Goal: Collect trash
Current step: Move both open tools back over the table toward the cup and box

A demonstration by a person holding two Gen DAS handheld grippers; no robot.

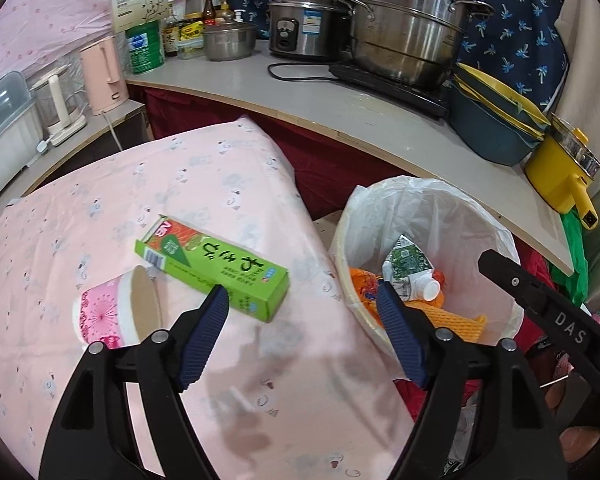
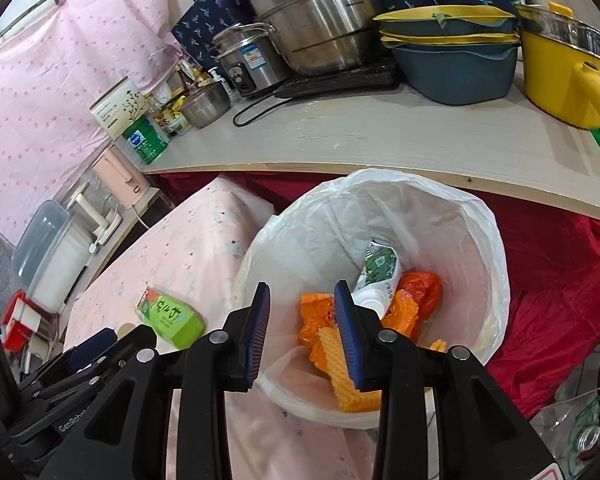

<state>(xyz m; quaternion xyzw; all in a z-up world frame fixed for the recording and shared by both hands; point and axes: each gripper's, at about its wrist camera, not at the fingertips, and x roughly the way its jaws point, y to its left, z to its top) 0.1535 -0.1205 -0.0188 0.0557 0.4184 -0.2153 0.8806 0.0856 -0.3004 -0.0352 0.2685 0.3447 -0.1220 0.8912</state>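
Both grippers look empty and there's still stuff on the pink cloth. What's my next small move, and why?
Probably ease the left gripper forward and down over the green carton. Its jaws stand open with nothing between them, and the carton lies flat just ahead of its left finger, beside the paper cup. The lined bin sits close on the right, so the carry would be short.

Bright, even light; sharp, fisheye-bent dark corners.

Right gripper [image 2: 302,292] hangs over the lined trash bin [image 2: 496,280], jaws apart and empty; orange wrappers [image 2: 420,292] lie inside; green carton [image 2: 172,316] rests on the pink cloth [image 2: 204,240].
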